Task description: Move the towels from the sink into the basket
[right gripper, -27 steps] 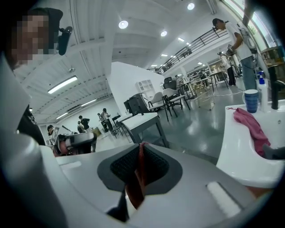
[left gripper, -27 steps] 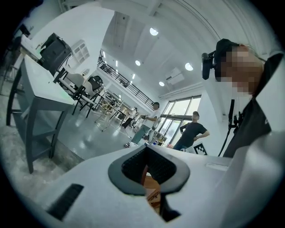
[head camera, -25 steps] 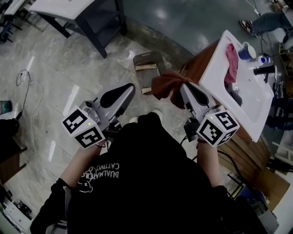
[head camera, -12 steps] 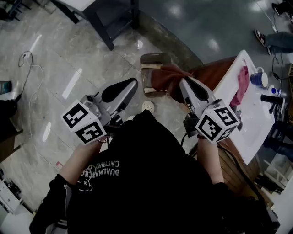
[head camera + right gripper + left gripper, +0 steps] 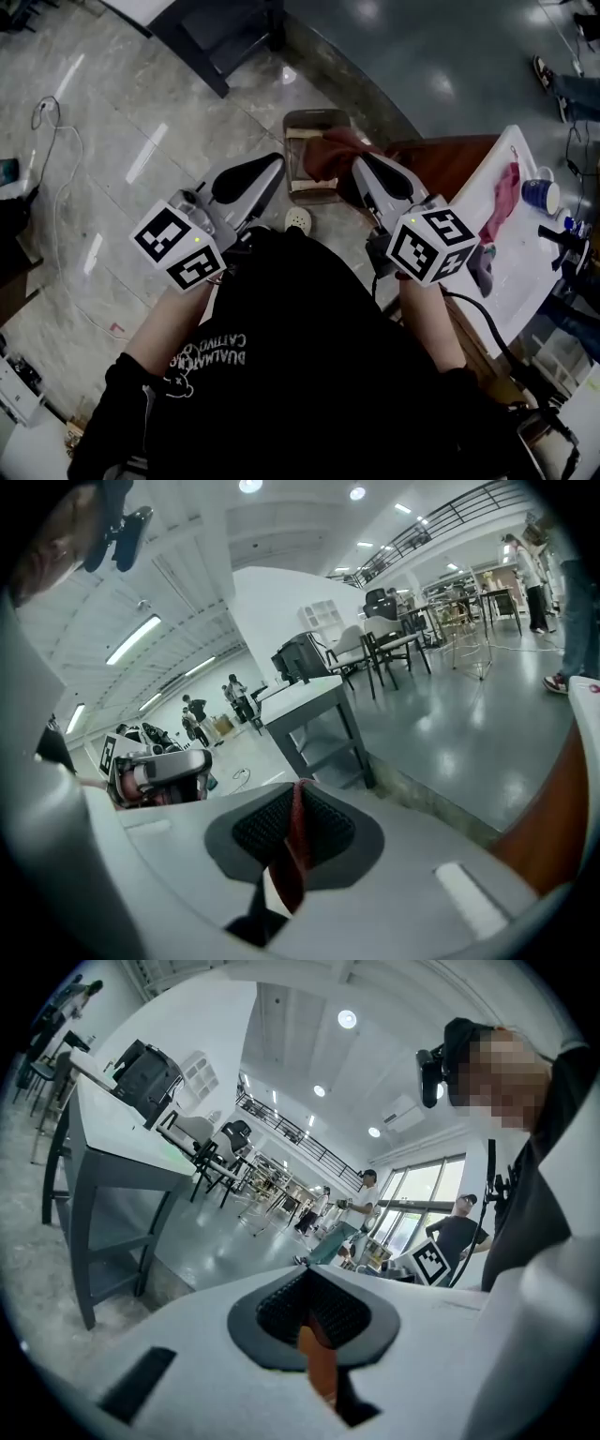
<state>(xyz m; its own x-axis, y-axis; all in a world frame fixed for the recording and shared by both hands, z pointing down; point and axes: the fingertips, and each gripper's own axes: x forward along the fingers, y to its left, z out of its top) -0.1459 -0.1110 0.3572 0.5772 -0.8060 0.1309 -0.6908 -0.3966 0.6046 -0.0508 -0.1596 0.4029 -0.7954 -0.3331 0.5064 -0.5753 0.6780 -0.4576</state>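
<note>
Head view gives me both grippers held out in front of my black sleeves, above the marble floor (image 5: 141,122). My right gripper (image 5: 364,176) has its jaws clamped on a dark red towel (image 5: 328,155). The towel bunches just past the tips and overlaps the right part of the basket (image 5: 309,115). The basket stands on the floor beside the wooden counter (image 5: 441,155). From this steep angle I cannot tell whether the cloth touches the basket or hangs above it.

Right gripper view confirms the grip: a fold of that red cloth (image 5: 295,841) is pinched in the seam between the two dark pads, which are nearly together.

My left gripper (image 5: 267,173) is level with the right one, to the left of the basket and apart from it, with nothing hanging from it. Left gripper view shows its jaws (image 5: 314,1312) drawn together. A thin orange strip (image 5: 319,1368) sits in the seam, and I cannot tell what it is.

The white sink (image 5: 473,216) sits on the counter at the right edge of the head view. A pink towel (image 5: 506,199) is draped in it and a grey towel (image 5: 481,267) lies lower down in it. A blue cup (image 5: 541,194) stands on the sink's far edge, just beside the pink towel.
</note>
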